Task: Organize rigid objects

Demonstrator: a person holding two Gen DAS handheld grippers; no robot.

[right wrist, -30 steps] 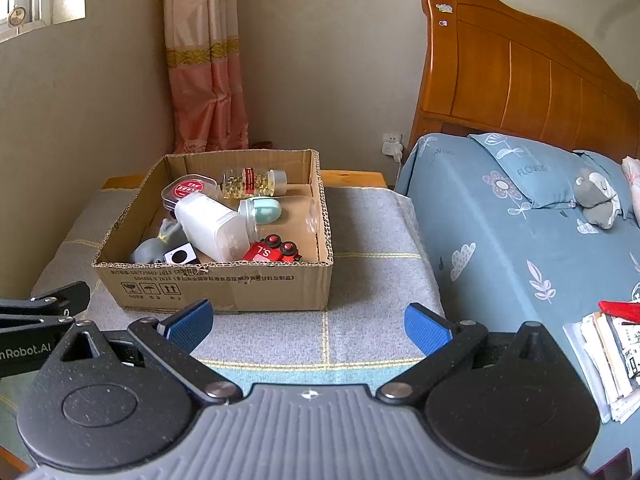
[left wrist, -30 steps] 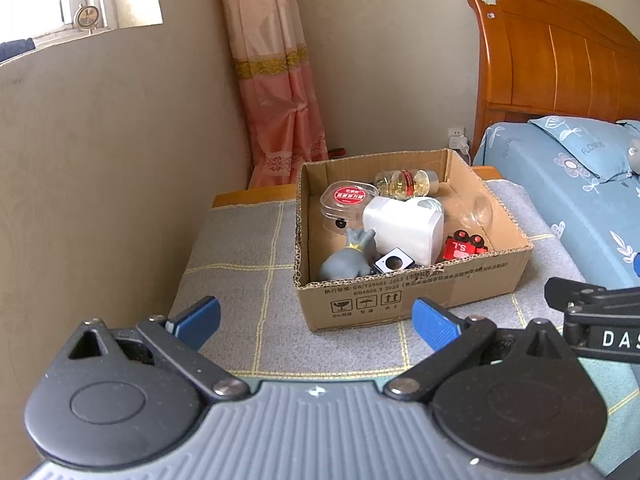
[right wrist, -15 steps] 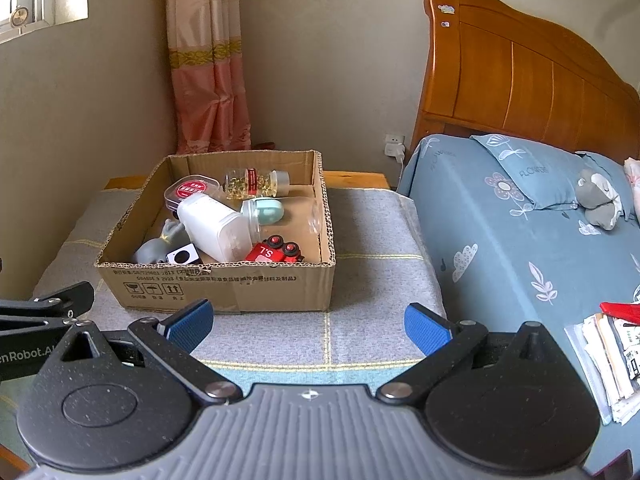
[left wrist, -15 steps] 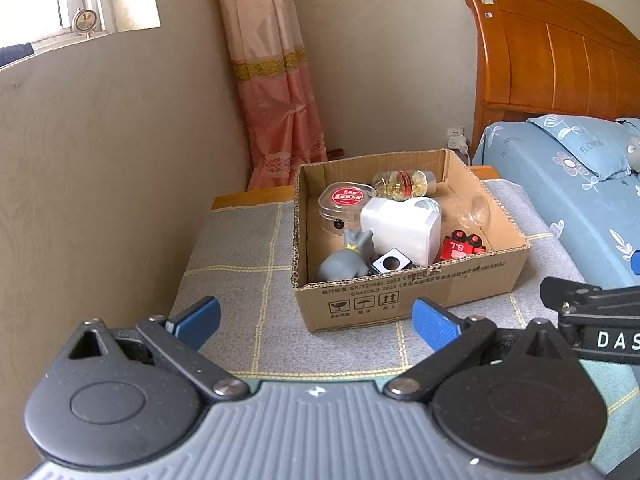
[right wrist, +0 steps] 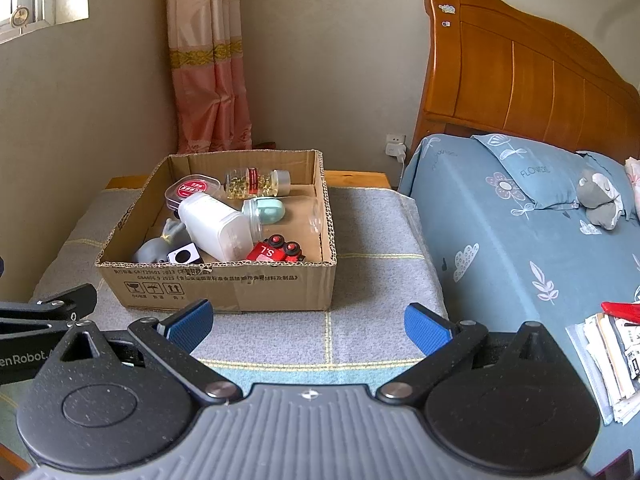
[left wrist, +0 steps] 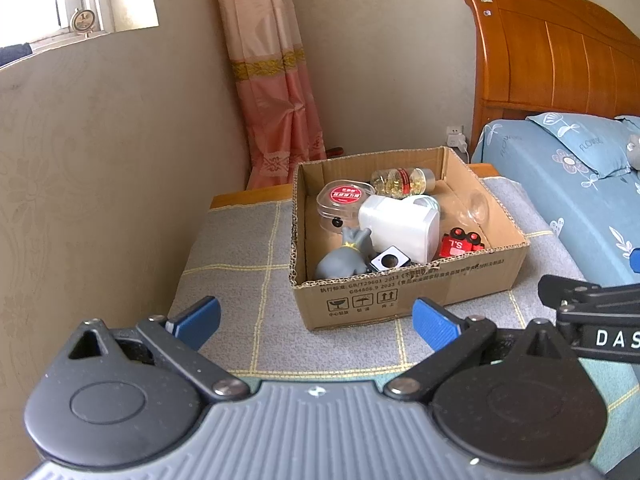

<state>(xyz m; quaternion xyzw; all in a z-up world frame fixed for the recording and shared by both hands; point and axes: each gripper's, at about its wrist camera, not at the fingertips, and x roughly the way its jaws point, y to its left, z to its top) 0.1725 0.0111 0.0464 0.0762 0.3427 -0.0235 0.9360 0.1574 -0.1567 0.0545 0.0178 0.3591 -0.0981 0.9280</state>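
Grey cloth (left wrist: 240, 280) w/ box (left wrist: 404, 292); both grippers' jaws wide apart, holding nothing.

The right gripper (right wrist: 309, 326) is hanging with its blue pads spread wide, nothing between them, just in front of the cardboard box (right wrist: 224, 286). Inside the box, a white bottle (right wrist: 214, 227) is lying tilted, a red toy car (right wrist: 276, 254) is sitting at its base, and a capsule bottle (right wrist: 256, 183) is lying behind it. The box is resting on a grey cloth (right wrist: 372, 240).
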